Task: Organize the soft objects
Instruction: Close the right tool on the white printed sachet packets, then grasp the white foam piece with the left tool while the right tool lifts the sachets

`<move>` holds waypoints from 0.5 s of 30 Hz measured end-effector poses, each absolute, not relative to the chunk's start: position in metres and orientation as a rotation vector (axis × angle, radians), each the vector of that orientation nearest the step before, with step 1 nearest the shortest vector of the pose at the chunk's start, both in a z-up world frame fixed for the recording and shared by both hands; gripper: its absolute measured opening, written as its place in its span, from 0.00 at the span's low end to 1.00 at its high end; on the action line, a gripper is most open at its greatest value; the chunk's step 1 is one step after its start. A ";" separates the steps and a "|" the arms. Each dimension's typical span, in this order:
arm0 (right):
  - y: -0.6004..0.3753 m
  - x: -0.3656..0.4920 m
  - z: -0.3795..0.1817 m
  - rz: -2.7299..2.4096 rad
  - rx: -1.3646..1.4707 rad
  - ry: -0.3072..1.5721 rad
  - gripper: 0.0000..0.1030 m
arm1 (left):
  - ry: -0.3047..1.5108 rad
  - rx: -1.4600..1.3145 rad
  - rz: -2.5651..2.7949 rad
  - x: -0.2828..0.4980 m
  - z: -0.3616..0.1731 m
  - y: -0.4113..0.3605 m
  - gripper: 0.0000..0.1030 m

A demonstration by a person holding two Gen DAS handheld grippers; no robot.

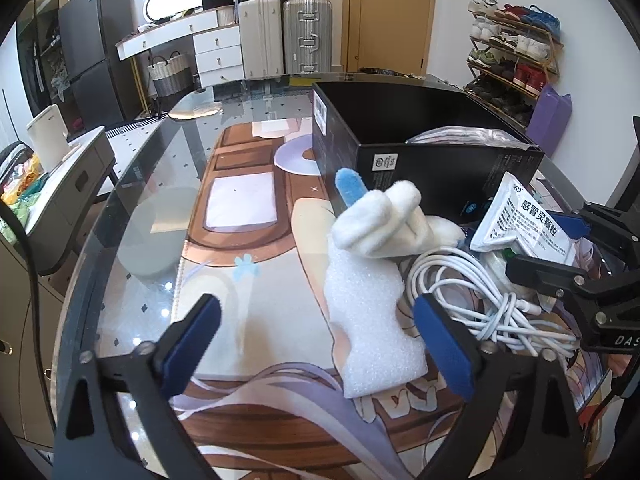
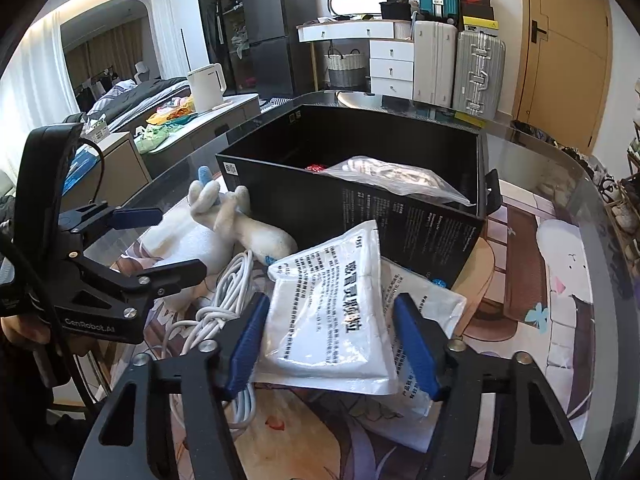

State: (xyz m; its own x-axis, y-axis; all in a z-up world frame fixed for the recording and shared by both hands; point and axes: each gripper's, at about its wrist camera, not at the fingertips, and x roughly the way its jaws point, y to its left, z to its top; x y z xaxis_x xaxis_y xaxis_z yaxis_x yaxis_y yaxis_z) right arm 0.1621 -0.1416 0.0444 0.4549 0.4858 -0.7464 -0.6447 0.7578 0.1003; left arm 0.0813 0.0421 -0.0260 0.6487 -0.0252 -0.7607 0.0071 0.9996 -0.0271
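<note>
Glass tabletop (image 1: 132, 208) with an illustrated desk mat (image 1: 256, 300) under it fills the foreground of both wrist views, in a bedroom crowded with suitcases and a shoe rack. Nearest the left gripper (image 1: 316, 344), whose blue-padded jaws stand wide apart and hold nothing, a white foam sheet (image 1: 370, 320) lies on the mat, its edge just inside the gripper's right-hand pad. Just beyond the foam rests a white plush toy (image 1: 380, 220) with a blue tip, and to the right of that gripper lies a coiled white cable (image 1: 492, 300). The right gripper (image 2: 332, 344) is also spread wide, its pads flanking a white medicine sachet pack (image 2: 332, 312) printed with Chinese text; whether the pads touch it cannot be told. A second flat white pack (image 2: 424, 360) lies under it, toward the gripper's right pad. Farther ahead of both grippers stands an open black cardboard box (image 2: 400, 216), and inside it, against the near wall, sits a clear plastic bag (image 2: 396, 176) of white contents with something red beside it.
</note>
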 end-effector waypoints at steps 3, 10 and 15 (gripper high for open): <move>-0.140 0.160 0.045 0.713 -0.218 0.838 0.56 | 0.873 -0.024 -0.038 0.082 -0.027 0.041 0.82; -0.142 0.159 0.047 0.726 -0.219 0.831 0.52 | 0.881 -0.028 -0.094 0.080 -0.027 0.037 0.65; -0.142 0.155 0.046 0.733 -0.224 0.827 0.51 | 0.888 -0.031 -0.130 0.078 -0.028 0.034 0.50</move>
State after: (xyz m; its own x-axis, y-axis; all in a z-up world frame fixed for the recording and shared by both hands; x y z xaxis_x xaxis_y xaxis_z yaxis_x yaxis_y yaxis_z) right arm 0.1546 -0.1423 0.0463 0.4514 0.5043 -0.7361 -0.6706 0.7360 0.0929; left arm 0.0783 0.0340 -0.0275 0.6234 -0.1264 -0.7716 0.1006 0.9916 -0.0811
